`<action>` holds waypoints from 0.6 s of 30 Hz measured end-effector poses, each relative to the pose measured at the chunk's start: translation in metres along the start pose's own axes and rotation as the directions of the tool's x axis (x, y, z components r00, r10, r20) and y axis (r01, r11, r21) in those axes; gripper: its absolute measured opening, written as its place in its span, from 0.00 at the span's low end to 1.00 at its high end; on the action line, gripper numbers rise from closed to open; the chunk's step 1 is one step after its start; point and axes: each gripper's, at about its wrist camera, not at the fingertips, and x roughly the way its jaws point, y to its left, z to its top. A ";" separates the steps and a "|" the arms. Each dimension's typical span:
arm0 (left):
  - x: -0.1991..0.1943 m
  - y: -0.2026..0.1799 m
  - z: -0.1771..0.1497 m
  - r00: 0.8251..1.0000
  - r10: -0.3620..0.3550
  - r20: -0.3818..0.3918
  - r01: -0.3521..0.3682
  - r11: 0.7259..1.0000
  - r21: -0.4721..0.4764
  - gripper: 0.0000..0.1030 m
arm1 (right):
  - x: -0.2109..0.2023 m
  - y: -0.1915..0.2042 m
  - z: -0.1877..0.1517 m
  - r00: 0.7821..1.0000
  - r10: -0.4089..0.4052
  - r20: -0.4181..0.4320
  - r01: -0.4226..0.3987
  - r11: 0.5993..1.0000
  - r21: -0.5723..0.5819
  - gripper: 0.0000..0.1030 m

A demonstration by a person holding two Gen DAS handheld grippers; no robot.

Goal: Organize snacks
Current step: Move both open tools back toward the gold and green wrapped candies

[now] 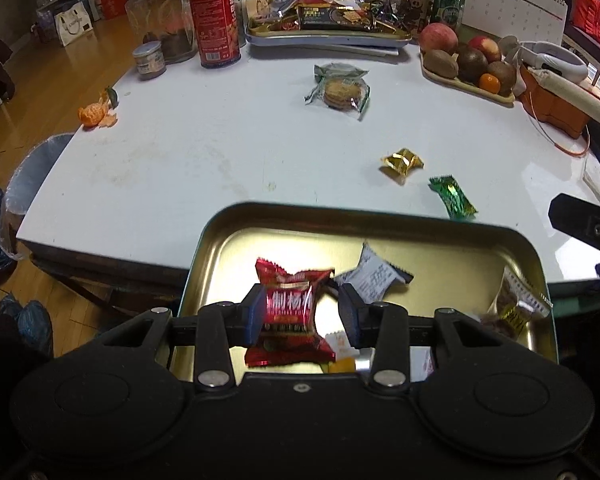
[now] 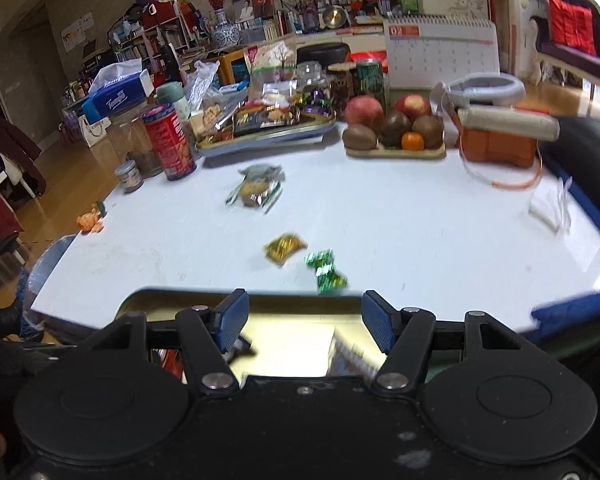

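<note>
While the left gripper [image 1: 300, 312] is hanging over a shallow gold tin tray [image 1: 380, 220] at the near edge of the desk [image 1: 220, 152], a red snack packet [image 1: 290, 312] is sitting between its blue pads; the left pad is touching the wrapper, but a gap is showing on the right side, so whether it is truly pinched I cannot tell. Besides the red one, two more packets are lying in the tray: one white packet [image 1: 374, 276] and one clear packet [image 1: 518, 304] at the right rim, with scraps of others half hidden under the fingers. Three snacks are waiting loose on the white desk: one biscuit pack [image 1: 340, 90], one gold-wrapped candy [image 1: 402, 162] and one green-wrapped candy [image 1: 454, 198]. The right gripper [image 2: 304, 320] is standing partly open with nothing between its pads, hovering over the same tray. One peeled mandarin [image 1: 94, 114] is lying at the left edge. Along the far side are standing one red can [image 1: 216, 24], one small tin [image 1: 150, 60], a second tray heaped with snacks [image 1: 328, 26], a fruit tray [image 1: 466, 64] and a desk calendar [image 1: 512, 4]. Wooden flooring, cluttered shelves and a wall-hung screen are filling the room behind.
</note>
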 end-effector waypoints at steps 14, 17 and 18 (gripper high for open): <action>0.060 -0.011 0.139 1.000 -0.001 0.001 0.001 0.999 0.039 0.48 | 0.128 -0.011 0.126 0.983 0.029 -0.182 -0.043 0.996 -0.073 0.53; 0.086 -0.011 0.154 0.996 -0.036 -0.078 0.038 0.999 0.018 0.48 | 0.160 -0.012 0.127 0.956 0.025 -0.294 -0.048 0.996 -0.071 0.49; 0.095 -0.011 0.156 0.994 -0.041 -0.101 0.043 0.999 0.018 0.48 | 0.169 -0.013 0.124 0.943 0.027 -0.331 -0.050 0.997 -0.061 0.49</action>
